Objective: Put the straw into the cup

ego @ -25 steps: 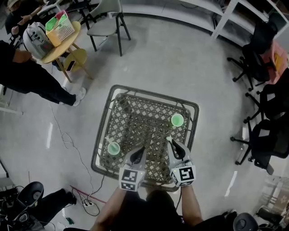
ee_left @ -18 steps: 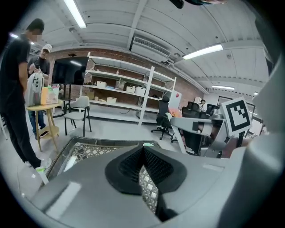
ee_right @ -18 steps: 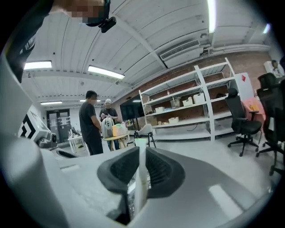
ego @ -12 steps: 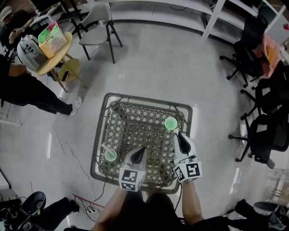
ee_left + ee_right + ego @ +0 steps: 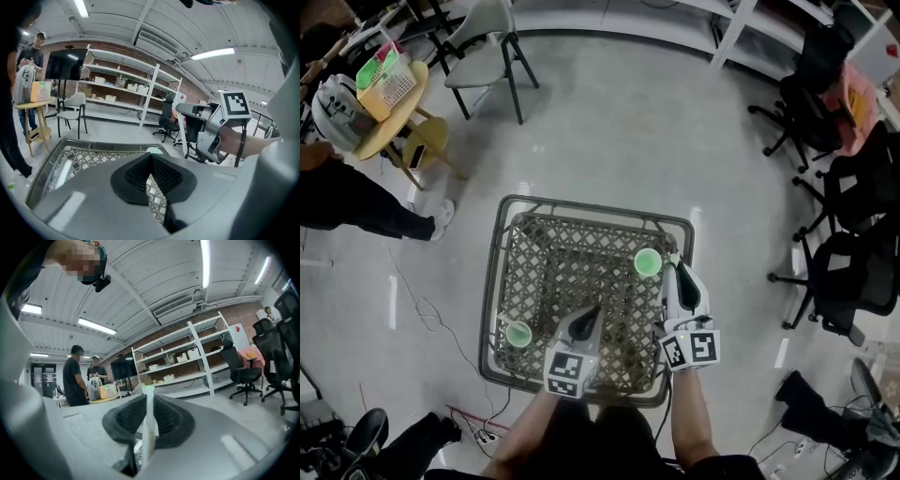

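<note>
Lattice tabletop [image 5: 562, 262] with a metal frame lies in the middle of the head view, on a grey floor. One green cup, the far cup [image 5: 648, 262], stands near the far right corner of the tabletop. A second one, the near cup [image 5: 518, 334], stands near the near left corner, well apart from the first. The left gripper [image 5: 592, 312] hangs over the near middle of the lattice, between the two cups. The right gripper [image 5: 675, 274] is over the right edge, and its tip is just beside the far cup, on the cup's right.

Left gripper view: the jaws are pressed together and nothing is between them. Past them, the lattice and a pale rim of the far cup are visible, and the right gripper is at the right.

Right gripper view: the jaws are closed on the straw [image 5: 149, 425], white with a green top end. It stands about upright between the pads and rises a little above them.
</note>
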`<state>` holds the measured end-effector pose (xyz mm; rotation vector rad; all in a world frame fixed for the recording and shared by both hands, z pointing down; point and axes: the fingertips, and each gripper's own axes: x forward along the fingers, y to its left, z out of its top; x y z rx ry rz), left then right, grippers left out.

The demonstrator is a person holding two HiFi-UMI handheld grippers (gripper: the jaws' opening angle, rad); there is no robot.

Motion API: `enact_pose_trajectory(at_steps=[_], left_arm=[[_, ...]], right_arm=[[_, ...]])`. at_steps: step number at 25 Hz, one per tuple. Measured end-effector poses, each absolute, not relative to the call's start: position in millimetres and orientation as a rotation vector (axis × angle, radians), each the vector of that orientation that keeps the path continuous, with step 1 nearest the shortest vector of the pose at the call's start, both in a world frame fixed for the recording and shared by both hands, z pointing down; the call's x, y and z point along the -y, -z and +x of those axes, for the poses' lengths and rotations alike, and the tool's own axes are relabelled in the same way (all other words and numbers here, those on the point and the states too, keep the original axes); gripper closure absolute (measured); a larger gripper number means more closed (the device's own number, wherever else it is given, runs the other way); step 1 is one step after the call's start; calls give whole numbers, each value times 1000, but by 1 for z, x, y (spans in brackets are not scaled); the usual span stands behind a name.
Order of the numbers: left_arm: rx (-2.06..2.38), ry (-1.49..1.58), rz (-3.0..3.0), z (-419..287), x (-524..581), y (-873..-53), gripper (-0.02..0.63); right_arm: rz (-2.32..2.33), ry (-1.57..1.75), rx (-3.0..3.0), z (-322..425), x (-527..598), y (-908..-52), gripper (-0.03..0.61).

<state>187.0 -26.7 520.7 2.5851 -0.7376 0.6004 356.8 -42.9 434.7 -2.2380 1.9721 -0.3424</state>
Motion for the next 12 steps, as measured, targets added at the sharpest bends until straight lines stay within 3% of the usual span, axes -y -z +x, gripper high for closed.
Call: enact_pose_trajectory(at_steps=[12], left_arm=[[684, -652, 2520, 200, 55, -565, 607]], right_arm=[[-2277, 383, -1896, 386, 89, -481, 529]])
